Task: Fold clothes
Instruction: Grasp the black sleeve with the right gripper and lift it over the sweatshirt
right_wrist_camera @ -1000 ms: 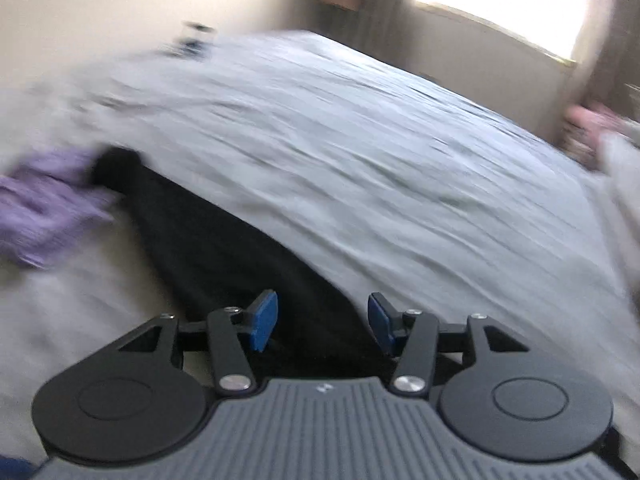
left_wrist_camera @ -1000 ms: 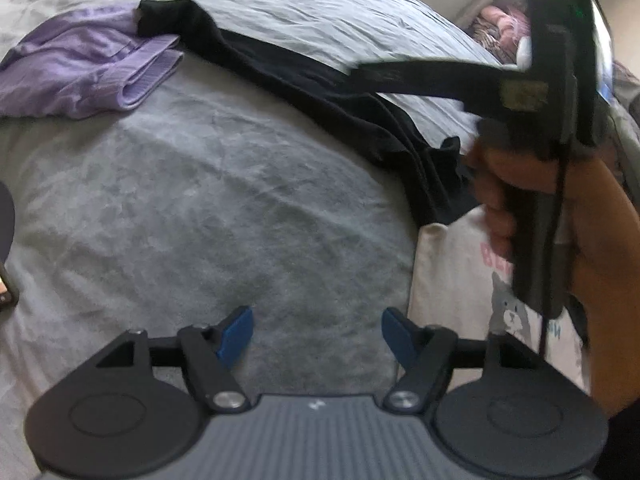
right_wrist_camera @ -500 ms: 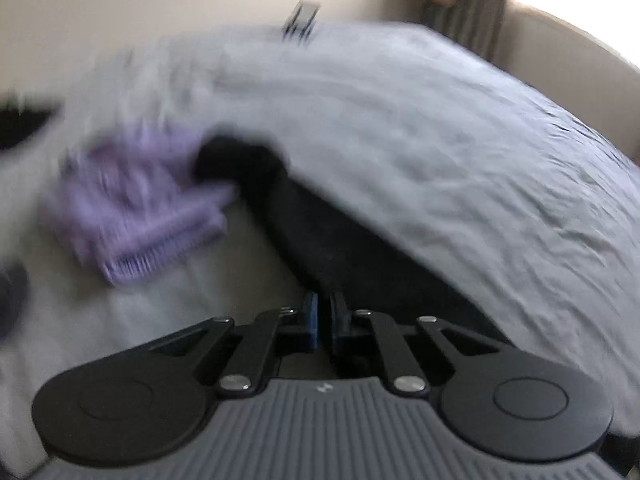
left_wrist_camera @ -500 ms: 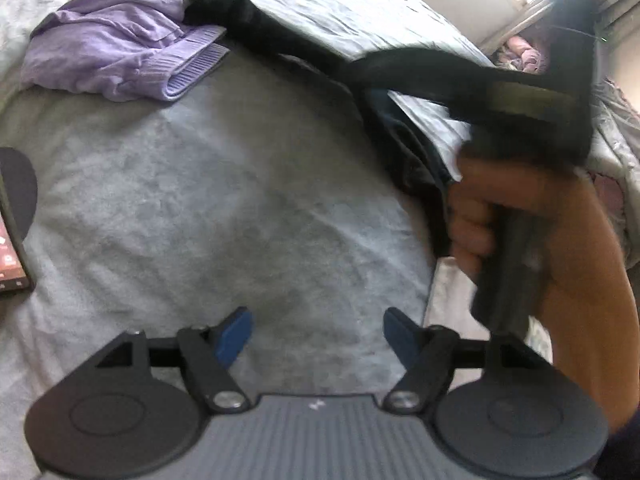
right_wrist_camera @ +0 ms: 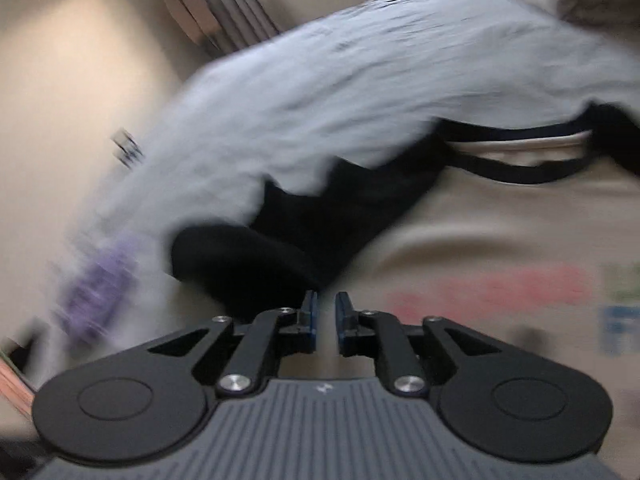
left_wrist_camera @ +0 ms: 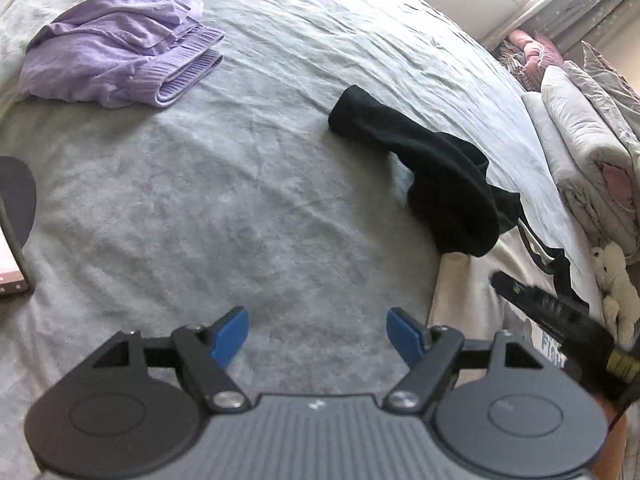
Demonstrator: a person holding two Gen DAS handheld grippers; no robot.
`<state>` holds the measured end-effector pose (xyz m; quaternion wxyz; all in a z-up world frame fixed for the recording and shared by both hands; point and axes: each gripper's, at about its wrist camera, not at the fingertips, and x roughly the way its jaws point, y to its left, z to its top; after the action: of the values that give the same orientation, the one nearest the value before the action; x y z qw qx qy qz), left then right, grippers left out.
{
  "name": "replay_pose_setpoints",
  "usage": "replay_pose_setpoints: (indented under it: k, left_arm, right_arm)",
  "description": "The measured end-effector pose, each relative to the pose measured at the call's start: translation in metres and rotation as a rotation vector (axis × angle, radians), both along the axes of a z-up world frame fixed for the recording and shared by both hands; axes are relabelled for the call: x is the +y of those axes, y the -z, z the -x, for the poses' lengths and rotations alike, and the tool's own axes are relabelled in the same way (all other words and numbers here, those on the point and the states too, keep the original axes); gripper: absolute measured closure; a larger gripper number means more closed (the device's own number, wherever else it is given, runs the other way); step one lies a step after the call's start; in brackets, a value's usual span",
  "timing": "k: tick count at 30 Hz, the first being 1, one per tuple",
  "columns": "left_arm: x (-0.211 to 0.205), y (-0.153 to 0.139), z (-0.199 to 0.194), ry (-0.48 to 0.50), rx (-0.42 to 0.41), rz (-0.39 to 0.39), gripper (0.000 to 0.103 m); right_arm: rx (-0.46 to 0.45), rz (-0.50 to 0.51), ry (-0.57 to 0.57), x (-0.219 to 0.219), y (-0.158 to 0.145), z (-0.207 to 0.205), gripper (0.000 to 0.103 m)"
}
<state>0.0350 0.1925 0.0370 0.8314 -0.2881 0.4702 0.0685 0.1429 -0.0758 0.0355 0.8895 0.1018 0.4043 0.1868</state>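
A cream printed shirt [left_wrist_camera: 472,292] with black sleeves lies at the right of the grey bed. One black sleeve [left_wrist_camera: 440,184] lies bunched and doubled back at the shirt's edge. In the blurred right wrist view the same sleeve [right_wrist_camera: 280,248] sits just ahead of my right gripper [right_wrist_camera: 326,320], whose jaws are opening. A narrow gap shows between them with nothing in it, over the cream shirt [right_wrist_camera: 500,232]. My left gripper [left_wrist_camera: 316,334] hangs wide open over bare blanket, holding nothing. The right gripper's body [left_wrist_camera: 560,312] shows at the lower right of the left wrist view.
A crumpled purple garment [left_wrist_camera: 116,60] lies at the far left of the bed [left_wrist_camera: 200,208]. A phone [left_wrist_camera: 10,248] rests at the left edge. Folded bedding [left_wrist_camera: 580,152] and a small plush toy [left_wrist_camera: 616,280] sit to the right.
The right gripper shut on the stretched black sleeve and carried it from near the purple garment back toward the shirt. Its jaws have now parted off it. The right hand dropped to the lower right.
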Motion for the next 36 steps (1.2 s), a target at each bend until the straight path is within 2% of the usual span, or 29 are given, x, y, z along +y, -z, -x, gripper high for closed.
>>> replay_pose_setpoints:
  k: [2, 5, 6, 9, 12, 13, 16, 19, 22, 23, 24, 25, 28, 33, 36]
  left_arm:
    - [0.000, 0.001, 0.000, -0.005, 0.003, 0.002, 0.025]
    - [-0.003, 0.001, 0.000, -0.006, 0.004, -0.006, 0.025]
    - [-0.003, 0.001, 0.000, -0.005, 0.004, -0.008, 0.024]
    - [-0.001, 0.001, -0.002, -0.018, 0.006, 0.005, 0.024]
    - [-0.001, 0.002, -0.001, -0.022, 0.006, 0.011, 0.024]
    - [0.000, 0.003, -0.001, -0.018, 0.005, 0.010, 0.024]
    - [0.001, 0.003, -0.001, -0.012, 0.003, 0.017, 0.024]
    - [0.004, 0.003, -0.001, -0.010, 0.000, 0.027, 0.024]
    - [0.006, 0.004, -0.002, -0.014, 0.002, 0.037, 0.024]
    - [0.006, 0.004, -0.002, -0.014, 0.003, 0.038, 0.024]
    - [0.006, 0.004, -0.003, -0.016, 0.003, 0.039, 0.024]
    - [0.006, 0.004, -0.003, -0.018, 0.004, 0.040, 0.024]
    - [0.004, 0.004, -0.003, -0.017, 0.004, 0.028, 0.024]
    - [0.000, 0.004, -0.003, -0.016, 0.003, 0.005, 0.024]
    - [-0.003, 0.004, -0.005, -0.013, 0.003, -0.015, 0.024]
  right_arm:
    - [-0.069, 0.119, 0.000, 0.002, -0.003, 0.011, 0.084]
    - [-0.167, 0.185, -0.038, 0.012, -0.019, 0.020, 0.052]
    - [-0.200, 0.194, -0.069, 0.018, -0.025, 0.020, 0.050]
    - [-0.271, 0.245, -0.241, 0.057, -0.040, 0.016, 0.050]
    - [-0.263, 0.213, -0.455, 0.106, -0.045, -0.005, 0.050]
    - [-0.263, 0.233, -0.503, 0.125, -0.046, -0.013, 0.050]
    - [-0.248, 0.298, -0.572, 0.171, -0.044, -0.037, 0.050]
    - [-0.183, 0.356, -0.604, 0.203, -0.028, -0.059, 0.050]
    - [-0.119, 0.443, -0.607, 0.214, -0.005, -0.065, 0.050]
    - [-0.131, 0.442, -0.617, 0.214, -0.005, -0.062, 0.061]
    - [-0.140, 0.428, -0.632, 0.213, -0.006, -0.059, 0.092]
    - [-0.145, 0.392, -0.654, 0.210, -0.010, -0.055, 0.096]
    - [-0.216, 0.371, -0.641, 0.197, -0.025, -0.043, 0.096]
    - [-0.333, 0.264, -0.466, 0.145, -0.067, -0.022, 0.096]
    - [-0.378, 0.130, -0.301, 0.096, -0.091, -0.003, 0.096]
